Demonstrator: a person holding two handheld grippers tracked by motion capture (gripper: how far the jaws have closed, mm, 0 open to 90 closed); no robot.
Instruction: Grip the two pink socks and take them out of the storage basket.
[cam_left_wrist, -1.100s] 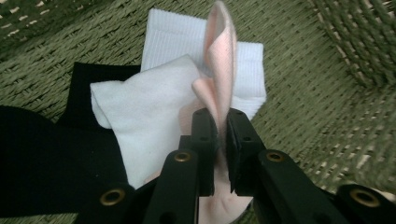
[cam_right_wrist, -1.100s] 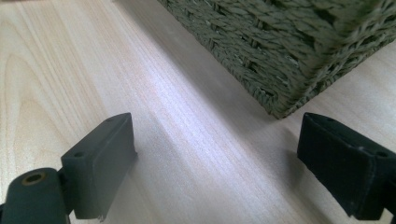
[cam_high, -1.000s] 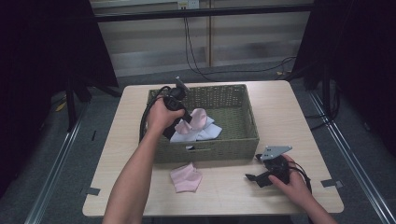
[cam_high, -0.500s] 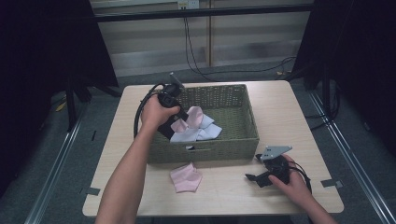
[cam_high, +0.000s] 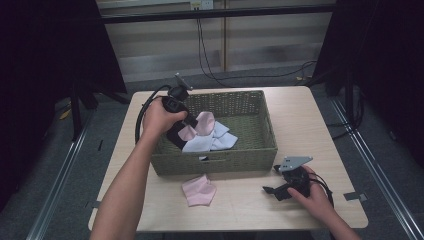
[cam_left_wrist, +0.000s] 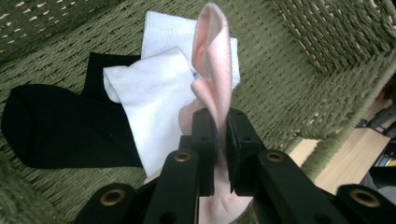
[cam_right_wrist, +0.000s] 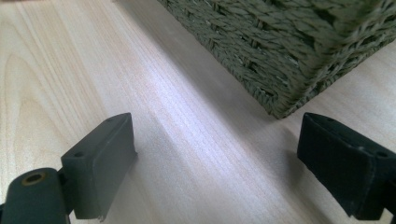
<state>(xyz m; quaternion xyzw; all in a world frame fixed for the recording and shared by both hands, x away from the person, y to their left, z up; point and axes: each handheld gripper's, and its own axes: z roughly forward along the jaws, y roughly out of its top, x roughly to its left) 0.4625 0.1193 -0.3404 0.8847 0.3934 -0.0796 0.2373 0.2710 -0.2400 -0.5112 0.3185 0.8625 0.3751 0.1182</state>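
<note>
The left gripper (cam_left_wrist: 220, 140) is closed on a pink sock (cam_left_wrist: 214, 70) inside the green wicker basket (cam_high: 260, 150), the sock's long axis running up and away from the jaws above a white sock (cam_left_wrist: 154, 98) and a black sock (cam_left_wrist: 56, 126). The right gripper (cam_high: 280, 190) rests on the desk (cam_high: 320, 120), jaws apart and empty, just beside the basket's near right corner; a second pink sock (cam_high: 199, 190) lies on the desk before the basket, between the two hands. No brand, label or writing is legible.

1 woven basket (cam_high: 220, 160); 2 pink socks (cam_high: 199, 190) (cam_left_wrist: 214, 70); 2 white socks (cam_left_wrist: 159, 93) (cam_left_wrist: 161, 30); 1 black sock (cam_left_wrist: 56, 126); 2 grippers (cam_left_wrist: 218, 140) (cam_high: 277, 192).
</note>
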